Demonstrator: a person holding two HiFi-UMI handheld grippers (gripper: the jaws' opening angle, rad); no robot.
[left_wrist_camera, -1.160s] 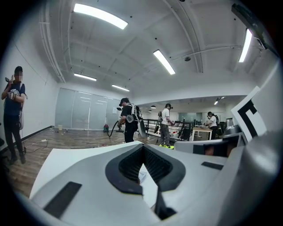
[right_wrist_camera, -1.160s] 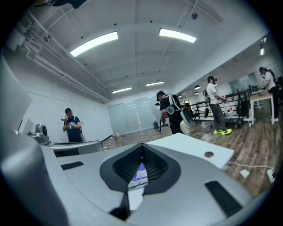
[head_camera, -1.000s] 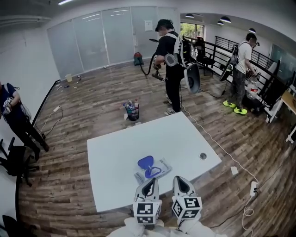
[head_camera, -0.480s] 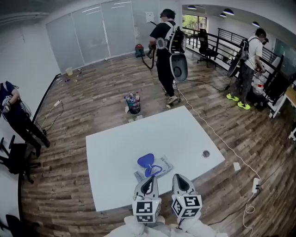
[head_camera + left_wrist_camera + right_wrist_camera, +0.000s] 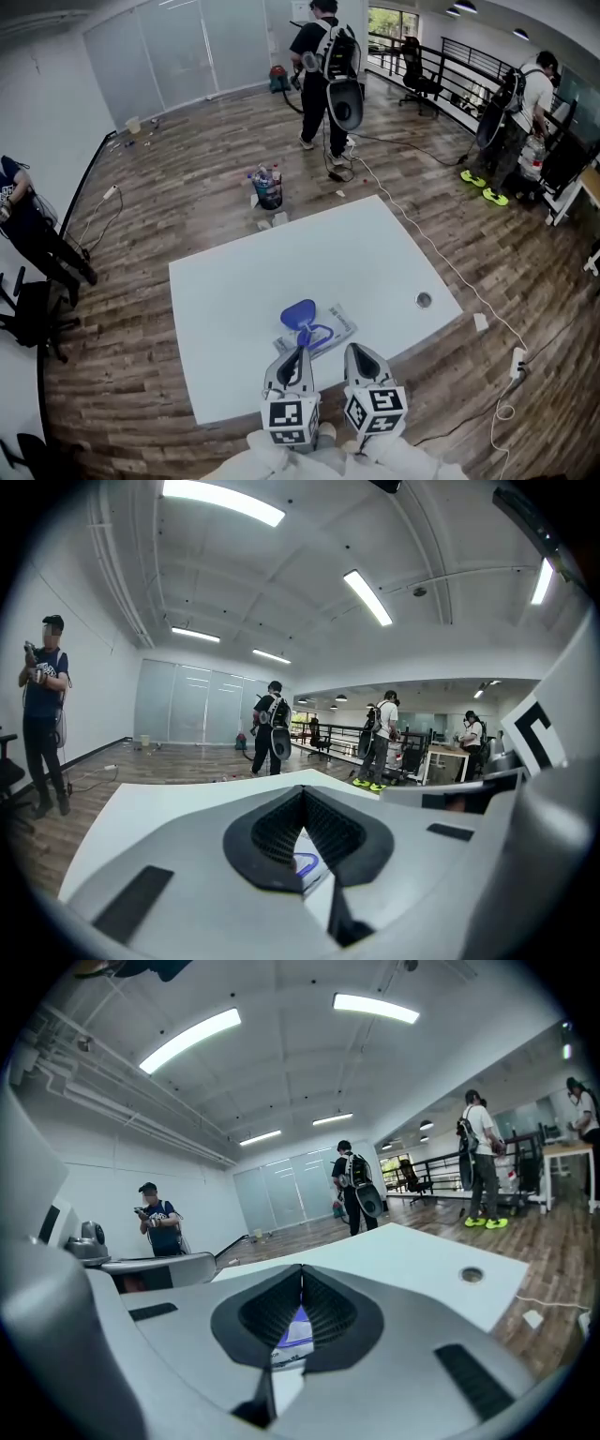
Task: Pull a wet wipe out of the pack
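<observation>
A wet wipe pack [image 5: 323, 333] lies flat near the front edge of the white table [image 5: 234, 291], its blue lid [image 5: 298, 312] flipped open. My left gripper [image 5: 301, 353] hovers just short of the pack, shut and empty. My right gripper [image 5: 359, 352] sits beside it to the right, also shut with nothing held. In the left gripper view the pack [image 5: 307, 866] shows through the gap under the closed left gripper [image 5: 303, 789]. The right gripper view shows the pack [image 5: 296, 1330] the same way below the closed right gripper [image 5: 301, 1267].
A round cable hole [image 5: 424, 300] is in the table's right corner. On the wood floor beyond stand a bucket of bottles [image 5: 267, 192], a person with a backpack [image 5: 323, 56], another person [image 5: 525, 103] at far right and one [image 5: 23, 230] at left by a chair [image 5: 28, 319].
The person with the backpack has walked farther from the table. Both grippers stay shut in about the same place before the pack.
</observation>
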